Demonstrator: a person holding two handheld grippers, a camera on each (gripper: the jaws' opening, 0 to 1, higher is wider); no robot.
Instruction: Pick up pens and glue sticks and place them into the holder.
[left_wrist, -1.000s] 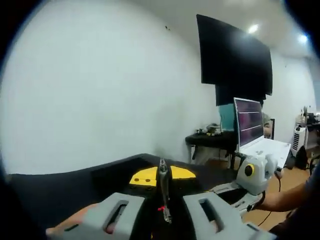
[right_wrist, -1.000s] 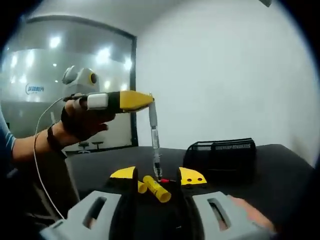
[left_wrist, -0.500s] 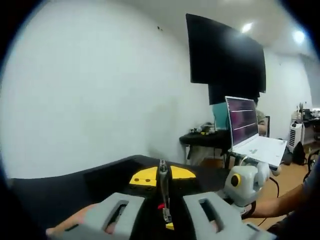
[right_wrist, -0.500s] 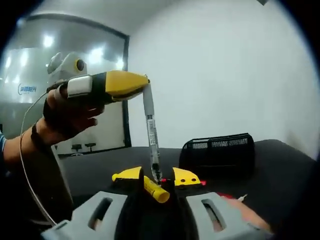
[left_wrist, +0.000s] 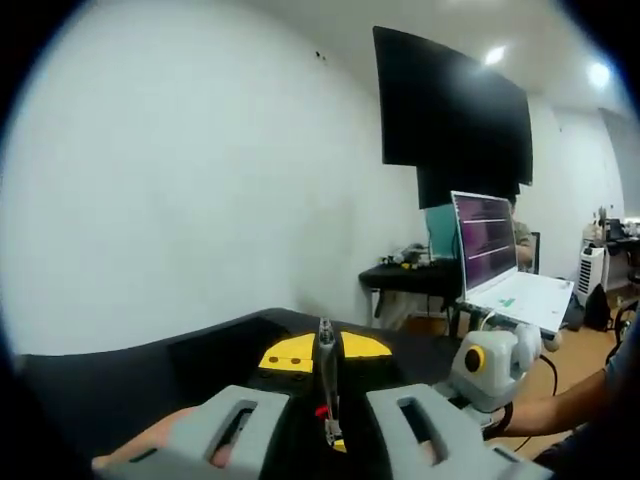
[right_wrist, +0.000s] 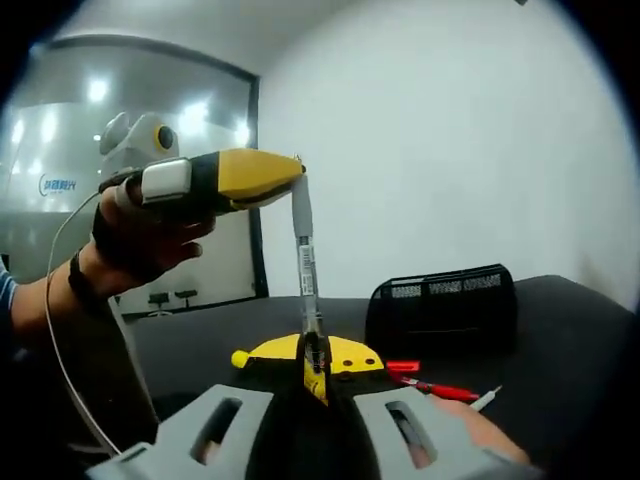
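My left gripper (left_wrist: 325, 346) is shut on a clear pen (left_wrist: 327, 385) that lies along its yellow jaws. In the right gripper view the left gripper (right_wrist: 290, 176) comes in from the left, held by a gloved hand, with the pen (right_wrist: 305, 270) hanging point-down from its tip. The pen's lower end is just above my right gripper (right_wrist: 315, 352), whose yellow jaws are shut on a yellow glue stick (right_wrist: 317, 380). The black mesh holder (right_wrist: 440, 305) stands on the black table (right_wrist: 560, 330), behind and to the right of both grippers.
Red pens (right_wrist: 425, 386) and a white pen (right_wrist: 490, 398) lie on the table in front of the holder. The right gripper's grey housing (left_wrist: 495, 355) and a person's arm are at the right. Beyond the table edge are a laptop (left_wrist: 500, 265) and a wall screen (left_wrist: 450, 110).
My right gripper's jaws have come together on the yellow glue stick, which lay loosely between them before. The left gripper with its pen has stayed roughly in place above.
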